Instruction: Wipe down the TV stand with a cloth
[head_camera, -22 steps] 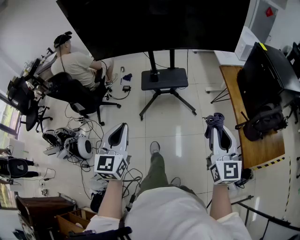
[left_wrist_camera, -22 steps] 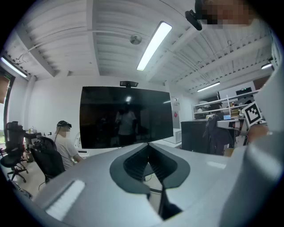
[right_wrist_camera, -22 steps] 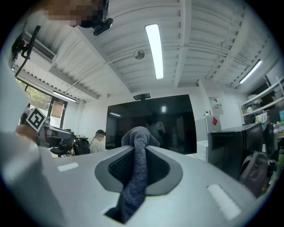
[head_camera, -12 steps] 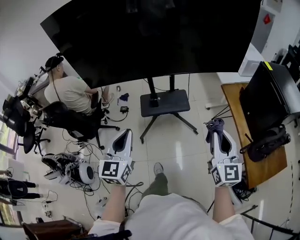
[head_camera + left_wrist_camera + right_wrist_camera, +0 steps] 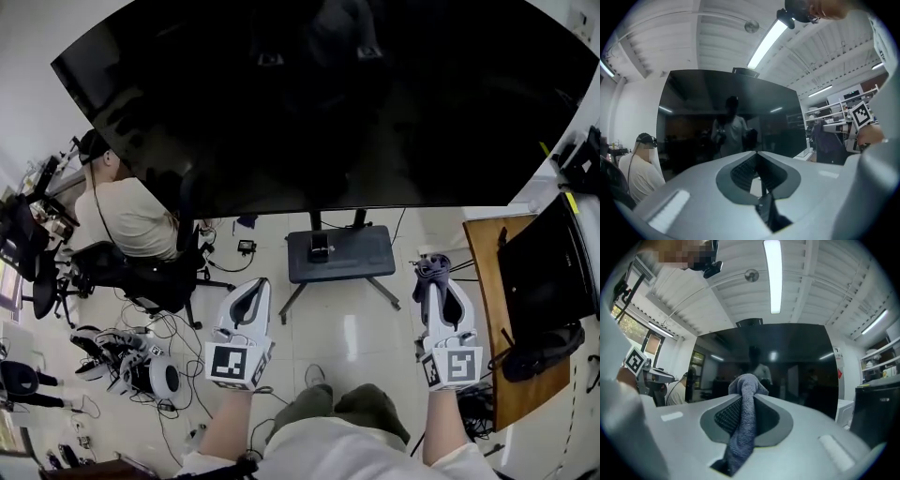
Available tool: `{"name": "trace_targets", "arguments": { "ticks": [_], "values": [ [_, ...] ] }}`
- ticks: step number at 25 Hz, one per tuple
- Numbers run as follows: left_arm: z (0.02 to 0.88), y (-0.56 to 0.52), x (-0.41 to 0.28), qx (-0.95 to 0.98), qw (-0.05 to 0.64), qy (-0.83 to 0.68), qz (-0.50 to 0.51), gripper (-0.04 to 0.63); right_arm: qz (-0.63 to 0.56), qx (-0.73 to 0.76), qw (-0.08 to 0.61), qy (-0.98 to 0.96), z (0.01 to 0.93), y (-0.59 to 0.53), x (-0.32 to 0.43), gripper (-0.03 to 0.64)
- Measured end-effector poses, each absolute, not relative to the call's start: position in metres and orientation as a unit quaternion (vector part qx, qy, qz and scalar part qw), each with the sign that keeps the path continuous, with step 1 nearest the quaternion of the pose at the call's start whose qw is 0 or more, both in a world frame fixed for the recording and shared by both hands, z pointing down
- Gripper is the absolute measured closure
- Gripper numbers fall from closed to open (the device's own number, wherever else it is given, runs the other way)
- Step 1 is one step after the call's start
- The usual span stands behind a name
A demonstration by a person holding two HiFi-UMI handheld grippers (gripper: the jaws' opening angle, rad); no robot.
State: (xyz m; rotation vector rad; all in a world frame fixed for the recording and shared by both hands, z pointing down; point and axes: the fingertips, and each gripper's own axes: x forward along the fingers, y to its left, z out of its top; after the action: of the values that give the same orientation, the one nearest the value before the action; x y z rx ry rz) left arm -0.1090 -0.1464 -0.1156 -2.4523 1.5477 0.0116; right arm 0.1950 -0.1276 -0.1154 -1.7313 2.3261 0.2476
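The right gripper (image 5: 434, 281) clamps a crumpled blue-grey terry cloth (image 5: 429, 265) in the air, seemingly short of the dark grey TV stand shelf (image 5: 352, 251) under the large black screen (image 5: 328, 103). The left gripper (image 5: 253, 289) is closed, empty

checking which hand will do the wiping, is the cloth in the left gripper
No, the cloth is clamped in the right gripper, while the left gripper is shut with nothing in it.

The dark rectangular stand shelf (image 5: 339, 253) lies below the wide black TV screen (image 5: 319, 103). Right of it, a grey towelling cloth (image 5: 428, 264) sits between the right gripper (image 5: 437, 286)'s jaws.
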Motion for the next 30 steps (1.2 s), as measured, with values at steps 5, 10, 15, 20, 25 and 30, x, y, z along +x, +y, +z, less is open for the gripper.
{"name": "trace_targets", "arguments": {
  "ticks": [5, 10, 15, 20, 25, 30],
  "values": [
    [0.045, -0.249, -0.126, -0.831, 0.130, 0.541, 0.001, 0.532, 0.105, -0.589, 0.122, 0.792, 0.046, -0.226, 0.189, 0.563],
    [0.299, -0.337, -0.122, -0.825, 0.129, 0.550, -0.019, 0.531, 0.103, -0.603, 0.124, 0.781, 0.307, -0.309, 0.202, 0.563],
    [0.476, -0.386, -0.159, -0.823, 0.148, 0.549, -0.009, 0.531, 0.110, -0.586, 0.136, 0.791, 0.486, -0.370, 0.144, 0.563],
    [0.561, -0.407, -0.191, -0.818, 0.164, 0.552, -0.003, 0.531, 0.145, -0.568, 0.151, 0.796, 0.572, -0.402, 0.094, 0.563],
    [0.577, -0.389, -0.218, -0.810, 0.134, 0.570, 0.007, 0.531, 0.124, -0.522, 0.160, 0.829, 0.576, -0.383, 0.057, 0.563],
    [0.541, -0.389, -0.223, -0.800, 0.152, 0.580, 0.024, 0.531, 0.135, -0.451, 0.156, 0.868, 0.498, -0.442, 0.004, 0.563]
  ]
}}
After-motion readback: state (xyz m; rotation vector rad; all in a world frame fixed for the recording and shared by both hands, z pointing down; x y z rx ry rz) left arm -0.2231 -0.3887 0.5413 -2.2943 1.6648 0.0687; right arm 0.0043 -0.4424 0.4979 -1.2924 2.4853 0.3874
